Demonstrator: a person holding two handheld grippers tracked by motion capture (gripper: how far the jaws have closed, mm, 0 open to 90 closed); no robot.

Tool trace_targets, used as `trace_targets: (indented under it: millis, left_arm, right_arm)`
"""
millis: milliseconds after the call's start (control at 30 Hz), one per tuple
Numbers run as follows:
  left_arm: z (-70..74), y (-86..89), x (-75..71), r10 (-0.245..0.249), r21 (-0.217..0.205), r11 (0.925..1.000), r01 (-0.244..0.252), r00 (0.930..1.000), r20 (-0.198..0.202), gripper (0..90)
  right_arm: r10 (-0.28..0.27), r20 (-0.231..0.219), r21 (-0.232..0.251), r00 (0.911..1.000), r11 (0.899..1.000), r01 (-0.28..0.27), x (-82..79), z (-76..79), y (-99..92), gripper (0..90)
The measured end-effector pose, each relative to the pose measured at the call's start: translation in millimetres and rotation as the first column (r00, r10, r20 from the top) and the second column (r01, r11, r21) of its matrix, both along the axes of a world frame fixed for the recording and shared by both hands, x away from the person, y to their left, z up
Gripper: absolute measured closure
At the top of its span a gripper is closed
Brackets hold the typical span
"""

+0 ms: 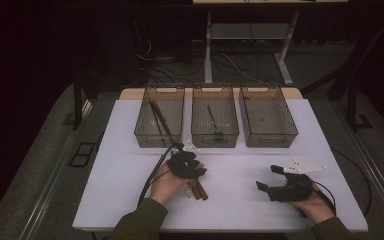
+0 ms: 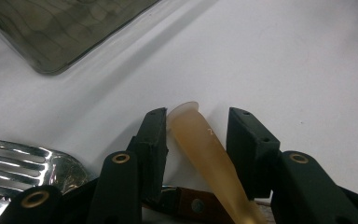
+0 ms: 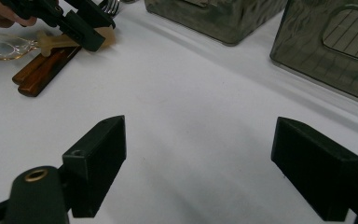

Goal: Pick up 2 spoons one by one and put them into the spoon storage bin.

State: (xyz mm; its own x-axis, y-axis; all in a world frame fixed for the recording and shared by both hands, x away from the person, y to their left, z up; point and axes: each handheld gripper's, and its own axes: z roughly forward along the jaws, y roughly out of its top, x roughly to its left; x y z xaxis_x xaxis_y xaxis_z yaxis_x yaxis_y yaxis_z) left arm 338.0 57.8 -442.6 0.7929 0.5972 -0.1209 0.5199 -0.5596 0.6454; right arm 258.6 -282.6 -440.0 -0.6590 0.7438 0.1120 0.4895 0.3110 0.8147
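Observation:
My left gripper [image 1: 192, 171] hovers low over a small heap of cutlery on the white table [image 1: 240, 165]. A translucent amber spoon handle [image 2: 200, 144] runs slantwise between its jaws. The left pad [image 2: 154, 140] touches the handle and the right pad sits against its lower side, so the gripper is shut on it. In the right gripper view the clear spoon bowl [image 3: 0, 46] shows behind that gripper [image 3: 81, 28]. Two brown wooden handles [image 1: 198, 190] lie underneath. My right gripper [image 1: 270, 177] rests at the front right, open and with nothing between its pads [image 3: 198, 154].
Three smoky plastic bins stand in a row at the back: the left bin [image 1: 157, 140] holds long dark utensils, the middle bin [image 1: 215, 141] holds one utensil, and the right bin [image 1: 270, 141] looks bare. A steel fork [image 2: 23, 158] lies beside the left gripper.

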Motion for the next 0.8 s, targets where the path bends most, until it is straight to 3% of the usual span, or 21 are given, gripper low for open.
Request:
trace_targets:
  millis: [300, 367, 800]
  left_arm:
    - [1.0, -2.2, -0.8, 0.021, -0.003, 0.9998, -0.021, 0.9997, -0.014, 63.7]
    - [1.2, -2.1, -1.2, 0.016, 0.01, 0.9998, -0.016, 0.9999, 0.001, 71.0]
    - [4.8, -1.8, -0.6, 0.013, 0.009, 0.9999, -0.013, 0.9995, -0.03, 73.1]
  right_arm:
    - [-0.002, -0.001, 0.0, 1.0, 1.0, 0.002, 0.2, -0.1, -0.2, 17.5]
    - [-0.002, -0.001, 0.001, 1.0, 1.0, 0.002, 0.2, -0.1, -0.2, 17.5]
    - [-0.001, -0.001, 0.004, 1.0, 1.0, 0.001, -0.2, 0.4, -0.4, 17.5]
